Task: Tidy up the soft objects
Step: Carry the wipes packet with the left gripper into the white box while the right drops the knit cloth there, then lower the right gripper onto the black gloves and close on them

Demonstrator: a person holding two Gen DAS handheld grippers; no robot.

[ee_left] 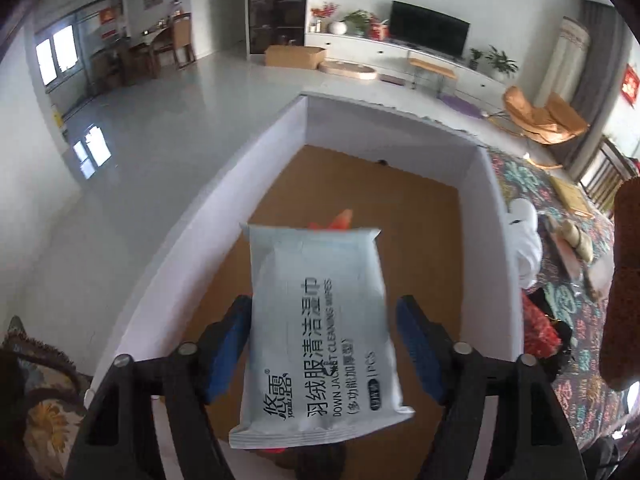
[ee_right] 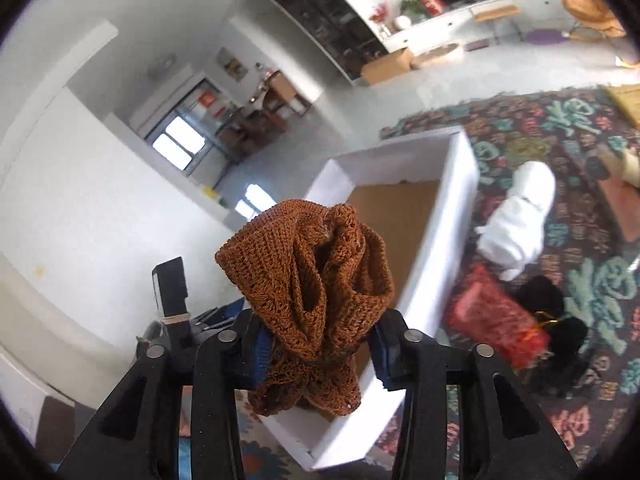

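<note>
My left gripper [ee_left: 324,344] holds a pale blue pack of cleaning wipes [ee_left: 320,332] above the open white box [ee_left: 192,240], which has a brown cardboard floor. An orange item [ee_left: 340,220] lies in the box, mostly hidden behind the pack. My right gripper [ee_right: 316,344] is shut on a bunched rust-brown knitted cloth [ee_right: 312,280], held above the near edge of the white box [ee_right: 448,240]. The same cloth shows at the right edge of the left wrist view [ee_left: 624,280].
On the patterned cloth [ee_right: 580,128] right of the box lie a white plush toy [ee_right: 516,216], a red mesh item [ee_right: 496,320] and a black soft item [ee_right: 560,312]. The left wrist view shows the white toy [ee_left: 524,240] and the red item [ee_left: 536,328].
</note>
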